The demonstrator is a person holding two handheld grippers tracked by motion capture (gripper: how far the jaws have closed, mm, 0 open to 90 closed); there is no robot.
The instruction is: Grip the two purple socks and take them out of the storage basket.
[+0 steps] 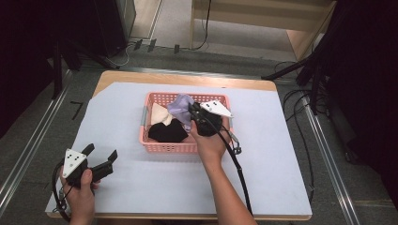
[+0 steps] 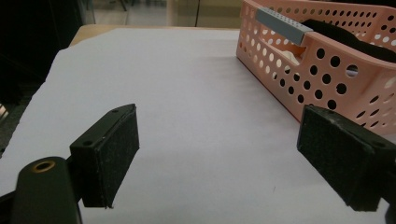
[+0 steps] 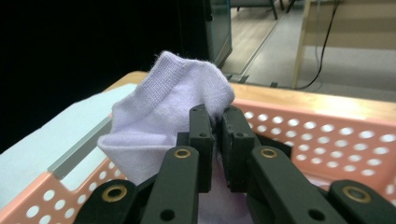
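Near the front-left corner of the table (image 1: 117,197), which is covered with a pale sheet, the left gripper (image 1: 99,157) sits low over the surface in the person's left hand (image 1: 80,194). Its jaws stand wide apart with nothing between them; the left gripper view shows bare sheet between the two pads and the near wall of the pink basket (image 2: 327,79) off to one side. This gripper looks idle, waiting its turn.

Further right, around the middle of the table, the pink basket (image 1: 169,146) holds a heap of small garments: a cream piece (image 1: 159,114) toward its left end and a black piece (image 1: 168,132) toward the front wall. What exactly these two are is hard to tell from the high view; they may be more socks.

At the basket's right half the right gripper (image 1: 191,110) has its jaws pinched together on a lilac sock (image 3: 163,121). The sock stands up above the basket's rim, its cuff bunched between the pads and the rest folded to the side.

As a judgement, the work is at an early stage: the lilac sock is gripped and lifted clear of the pile but hangs over the basket, not yet set on the table. The cream and black pieces lie untouched inside, and nothing lies on the sheet outside the basket.
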